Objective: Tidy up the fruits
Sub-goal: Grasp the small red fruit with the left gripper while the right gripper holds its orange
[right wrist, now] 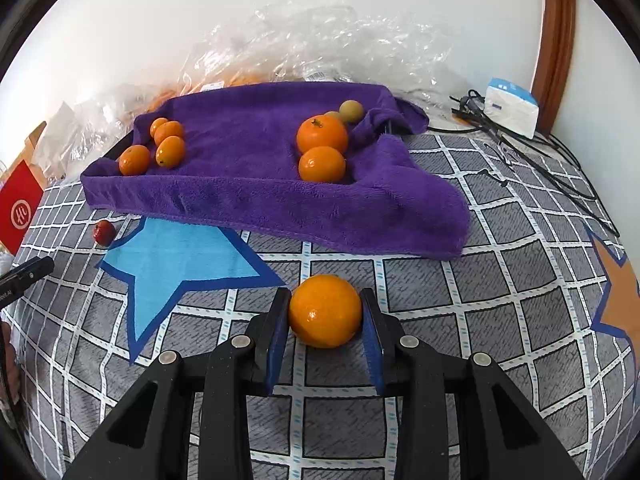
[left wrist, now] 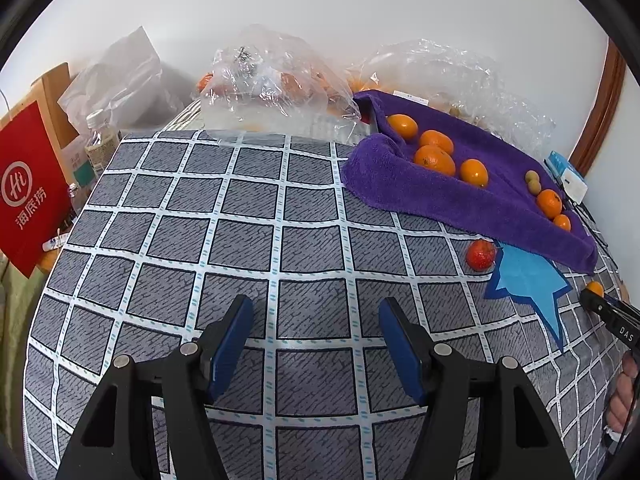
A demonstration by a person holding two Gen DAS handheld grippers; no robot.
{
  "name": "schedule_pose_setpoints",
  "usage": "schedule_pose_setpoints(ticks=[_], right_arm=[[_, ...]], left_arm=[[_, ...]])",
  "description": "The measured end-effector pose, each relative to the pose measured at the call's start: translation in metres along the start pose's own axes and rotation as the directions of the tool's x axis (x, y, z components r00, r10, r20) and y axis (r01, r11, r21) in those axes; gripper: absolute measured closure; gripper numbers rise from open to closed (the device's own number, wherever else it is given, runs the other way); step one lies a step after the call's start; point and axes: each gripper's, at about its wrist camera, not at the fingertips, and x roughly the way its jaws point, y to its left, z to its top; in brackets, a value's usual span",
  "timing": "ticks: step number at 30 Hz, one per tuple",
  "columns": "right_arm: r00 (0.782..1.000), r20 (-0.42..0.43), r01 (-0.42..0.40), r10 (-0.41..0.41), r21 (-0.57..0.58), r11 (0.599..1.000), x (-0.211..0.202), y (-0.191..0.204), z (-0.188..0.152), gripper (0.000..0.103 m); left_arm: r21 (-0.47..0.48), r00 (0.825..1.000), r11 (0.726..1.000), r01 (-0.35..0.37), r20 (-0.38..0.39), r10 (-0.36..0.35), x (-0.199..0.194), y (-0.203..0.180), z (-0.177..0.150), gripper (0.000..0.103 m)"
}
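Left wrist view: left gripper (left wrist: 316,350) hangs about half open with nothing between its fingers, over bare checked cloth (left wrist: 240,240), probably waiting its turn. A red fruit (left wrist: 481,255) lies loose near the purple towel (left wrist: 460,204).

Right wrist view: right gripper (right wrist: 325,320) has its fingers clamped on an orange (right wrist: 325,310), just short of the towel, where like fruits sit grouped, likely headed for the orange pile (right wrist: 322,148).
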Motion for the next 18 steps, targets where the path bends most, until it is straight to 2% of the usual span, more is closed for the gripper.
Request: schedule_pose_setpoints(ticks=[5, 7, 10, 12, 18], right_arm=[[1.000, 0.021, 0.011, -0.012, 0.009, 1.000, -0.004, -0.002, -0.003, 0.069], [0.999, 0.016, 0.033, -0.034, 0.016, 0.999, -0.003, -0.006, -0.004, 0.069], [1.000, 0.013, 0.025, -0.026, 0.038, 0.999, -0.003, -0.010, -0.005, 0.069], [1.000, 0.012, 0.022, -0.022, 0.043, 0.999, -0.003, -0.011, -0.004, 0.069], [0.999, 0.014, 0.040, -0.040, 0.041, 0.998, -0.003, -0.011, -0.005, 0.069]], left_arm=[[0.047, 0.998, 0.997, -0.059, -0.012, 0.059, 0.000, -0.009, -0.002, 0.041], [0.063, 0.997, 0.995, -0.073, -0.024, 0.075, -0.001, -0.015, -0.003, 0.045], [0.044, 0.998, 0.999, -0.003, -0.056, 0.006, -0.003, -0.028, 0.003, 0.046], [0.041, 0.999, 0.999, 0.034, -0.044, -0.032, -0.008, -0.043, 0.009, 0.046], [0.096, 0.997, 0.992, 0.083, -0.011, -0.082, -0.014, -0.087, 0.019, 0.046]])
